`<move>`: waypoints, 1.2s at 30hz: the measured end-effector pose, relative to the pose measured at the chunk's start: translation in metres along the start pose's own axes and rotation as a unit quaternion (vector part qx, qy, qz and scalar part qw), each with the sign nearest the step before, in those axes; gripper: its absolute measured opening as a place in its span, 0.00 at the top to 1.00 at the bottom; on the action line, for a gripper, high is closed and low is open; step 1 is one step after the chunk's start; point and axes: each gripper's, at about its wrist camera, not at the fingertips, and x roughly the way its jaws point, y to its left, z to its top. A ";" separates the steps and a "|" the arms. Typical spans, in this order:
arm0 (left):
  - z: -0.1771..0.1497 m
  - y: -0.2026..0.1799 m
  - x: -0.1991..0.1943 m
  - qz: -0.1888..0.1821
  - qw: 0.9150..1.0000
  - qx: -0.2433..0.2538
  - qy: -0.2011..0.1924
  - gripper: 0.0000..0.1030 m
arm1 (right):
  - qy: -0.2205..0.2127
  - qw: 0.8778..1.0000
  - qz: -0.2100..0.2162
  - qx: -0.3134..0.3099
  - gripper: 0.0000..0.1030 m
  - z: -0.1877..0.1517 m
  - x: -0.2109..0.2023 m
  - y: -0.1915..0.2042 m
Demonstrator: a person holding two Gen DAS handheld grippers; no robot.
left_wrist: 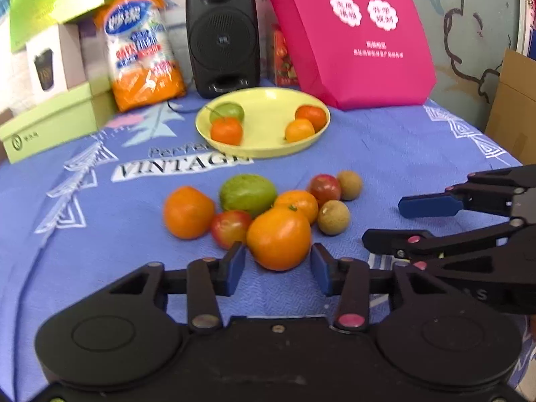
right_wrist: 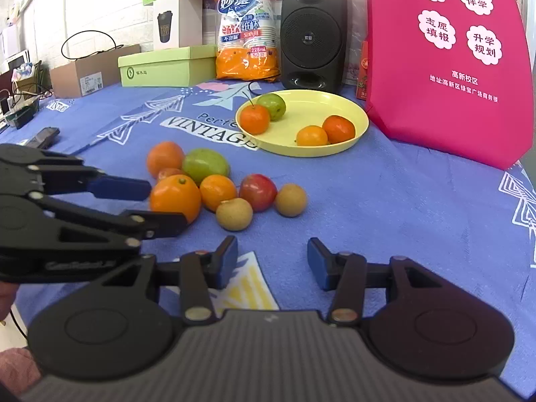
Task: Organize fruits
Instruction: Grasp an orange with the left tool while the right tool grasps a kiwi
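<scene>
A yellow plate (left_wrist: 268,147) (right_wrist: 348,107) at the back holds a green fruit and three oranges. Several loose fruits lie on the blue cloth in front of it: oranges, a green fruit (left_wrist: 248,194) (right_wrist: 206,164), red apples and brown round fruits. My left gripper (left_wrist: 278,266) is open, its jaws on either side of the nearest big orange (left_wrist: 278,238) (right_wrist: 175,197), not closed on it. My right gripper (right_wrist: 272,261) is open and empty, just short of a brown fruit (right_wrist: 233,213); it also shows in the left wrist view (left_wrist: 395,224).
A black speaker (left_wrist: 222,37), an orange bag of paper cups (left_wrist: 144,50), green boxes (left_wrist: 50,124) and a pink bag (left_wrist: 355,33) line the back of the table. A cardboard box (right_wrist: 93,70) stands at far left.
</scene>
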 end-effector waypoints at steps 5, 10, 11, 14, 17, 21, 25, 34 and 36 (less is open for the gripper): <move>0.001 0.001 0.003 0.006 1.000 0.000 -0.008 0.62 | 0.003 1.000 0.005 -0.008 0.56 0.002 0.003 0.002; -0.002 0.016 -0.004 0.017 1.000 -0.006 -0.004 0.62 | 0.005 1.000 0.021 -0.020 0.56 0.009 0.012 0.010; -0.004 0.018 -0.006 0.020 1.000 -0.004 -0.002 0.62 | 0.006 0.999 0.025 -0.022 0.56 0.010 0.015 0.012; -0.008 0.027 -0.012 0.023 1.000 -0.008 -0.001 0.62 | 0.009 0.999 0.034 -0.016 0.56 0.016 0.023 0.017; -0.011 0.032 -0.014 0.022 1.000 -0.010 -0.001 0.62 | 0.013 0.999 0.043 -0.018 0.59 0.021 0.031 0.023; -0.013 0.033 -0.018 0.023 1.000 -0.011 -0.003 0.62 | 0.016 0.999 0.040 -0.023 0.74 0.025 0.034 0.029; -0.016 0.032 -0.021 0.021 1.000 -0.013 -0.006 0.62 | 0.011 0.999 0.040 -0.017 0.74 0.020 0.026 0.027; -0.018 0.032 -0.044 0.016 1.000 -0.016 -0.018 0.62 | 0.002 0.999 0.032 -0.005 0.75 0.005 0.001 0.024; -0.018 0.032 -0.049 0.015 1.000 -0.017 -0.022 0.62 | 0.001 1.000 0.031 -0.004 0.75 0.005 -0.003 0.024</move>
